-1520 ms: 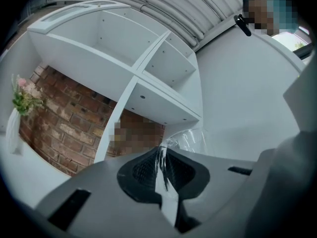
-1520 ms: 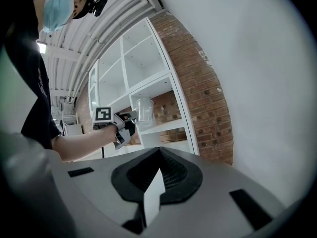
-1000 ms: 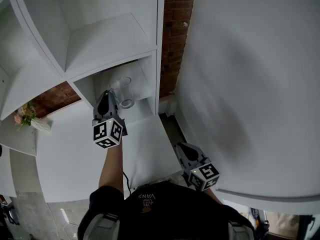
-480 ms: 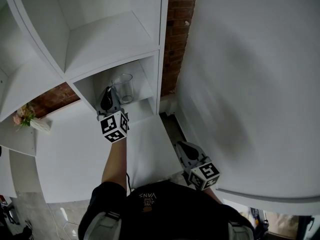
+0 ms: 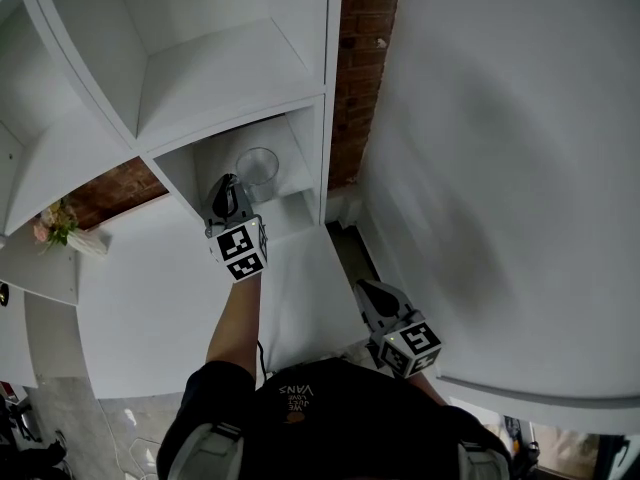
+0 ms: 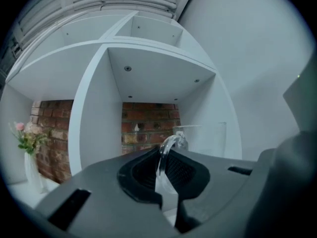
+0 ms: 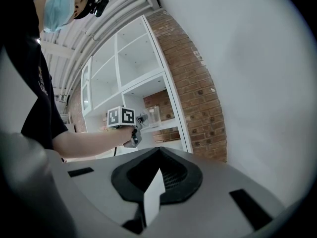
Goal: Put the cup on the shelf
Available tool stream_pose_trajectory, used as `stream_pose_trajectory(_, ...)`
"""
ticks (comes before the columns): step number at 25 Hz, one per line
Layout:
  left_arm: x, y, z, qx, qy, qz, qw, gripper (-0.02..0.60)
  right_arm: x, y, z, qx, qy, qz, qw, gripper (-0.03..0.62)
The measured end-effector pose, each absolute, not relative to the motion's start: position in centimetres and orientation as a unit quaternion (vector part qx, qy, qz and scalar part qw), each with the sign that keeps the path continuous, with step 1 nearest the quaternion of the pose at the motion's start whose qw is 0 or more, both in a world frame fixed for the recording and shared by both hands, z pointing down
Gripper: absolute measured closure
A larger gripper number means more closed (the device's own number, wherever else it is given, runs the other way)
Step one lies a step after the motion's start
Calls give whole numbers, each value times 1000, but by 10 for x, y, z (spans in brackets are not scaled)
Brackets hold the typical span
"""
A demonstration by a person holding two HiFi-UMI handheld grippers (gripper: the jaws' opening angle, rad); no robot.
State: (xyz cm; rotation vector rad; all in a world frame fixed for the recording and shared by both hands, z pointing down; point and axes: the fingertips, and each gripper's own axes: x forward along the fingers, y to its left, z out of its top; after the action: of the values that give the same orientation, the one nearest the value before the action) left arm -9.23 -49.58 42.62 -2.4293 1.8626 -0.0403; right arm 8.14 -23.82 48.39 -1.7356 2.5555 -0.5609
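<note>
In the shelf (image 5: 292,218), we position the cup (image 5: 258,168).
Left gripper (image 5: 228,194) pinches its handle (image 6: 167,147); right gripper (image 5: 372,296) pressed together, empty. Next: set down, release.

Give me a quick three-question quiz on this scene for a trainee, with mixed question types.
1. True or false: the left gripper is shut on the handle of the cup.
2. What shows behind the shelf? A: brick wall. B: window. C: curtain.
3. Fill in: the right gripper holds ____.
Key: 1 true; 2 A; 3 nothing.
</note>
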Motion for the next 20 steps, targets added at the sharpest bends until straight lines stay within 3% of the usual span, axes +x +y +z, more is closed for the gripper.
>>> stream_pose_trajectory(20, -88, -487, 438, -823, 568, -16, -17, 560, 75, -231, 486, -536, 825, -181, 7, 599)
